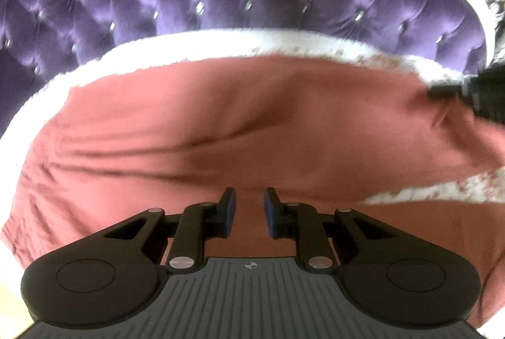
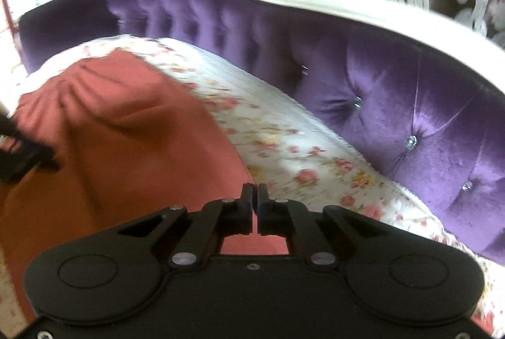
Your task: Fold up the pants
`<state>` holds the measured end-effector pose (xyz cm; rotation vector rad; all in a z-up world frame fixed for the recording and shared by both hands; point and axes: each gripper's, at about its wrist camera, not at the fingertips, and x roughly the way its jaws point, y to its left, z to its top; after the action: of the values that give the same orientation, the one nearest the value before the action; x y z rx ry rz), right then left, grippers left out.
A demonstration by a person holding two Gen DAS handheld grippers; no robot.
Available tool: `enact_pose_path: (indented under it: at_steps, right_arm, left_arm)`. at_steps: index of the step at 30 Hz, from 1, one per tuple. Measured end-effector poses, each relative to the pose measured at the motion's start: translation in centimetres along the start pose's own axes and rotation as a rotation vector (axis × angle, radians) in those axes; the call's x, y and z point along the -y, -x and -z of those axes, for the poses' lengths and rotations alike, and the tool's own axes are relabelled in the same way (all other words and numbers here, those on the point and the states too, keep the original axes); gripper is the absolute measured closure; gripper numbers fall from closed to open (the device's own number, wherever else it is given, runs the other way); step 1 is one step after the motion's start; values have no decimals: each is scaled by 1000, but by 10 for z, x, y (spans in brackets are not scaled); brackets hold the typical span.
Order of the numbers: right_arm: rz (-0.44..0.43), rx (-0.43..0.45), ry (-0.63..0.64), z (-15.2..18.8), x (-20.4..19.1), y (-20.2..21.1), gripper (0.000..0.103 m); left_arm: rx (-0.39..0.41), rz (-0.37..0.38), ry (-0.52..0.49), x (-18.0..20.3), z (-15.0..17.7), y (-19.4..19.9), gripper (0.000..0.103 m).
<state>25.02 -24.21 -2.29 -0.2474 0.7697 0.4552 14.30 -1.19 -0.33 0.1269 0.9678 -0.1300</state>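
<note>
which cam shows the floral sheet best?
Right wrist view: the floral sheet runs bare between the pants and the purple headboard, print visible. Left wrist view shows only blurred strips around the pants.

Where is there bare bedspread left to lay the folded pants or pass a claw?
The widest free patch is the floral bedspread strip between the pants edge and the purple tufted headboard. A thin white band also shows past the pants' far edge. The middle is crowded: pants cover it, with both claws over them.

Rumpled salmon-pink pants point(image 1: 195, 130) spread across floral bedcover point(image 2: 284, 146)
</note>
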Motion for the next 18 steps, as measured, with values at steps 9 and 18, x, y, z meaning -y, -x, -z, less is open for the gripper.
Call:
enact_pose_path:
  at_steps: [9, 18]
  right_arm:
    - [19, 19, 26, 49, -92, 36, 97]
    - [89, 15, 32, 75, -125, 32, 99]
  left_arm:
    - [11, 171, -30, 30, -26, 9, 82]
    - [-81, 259, -57, 79, -29, -19, 82]
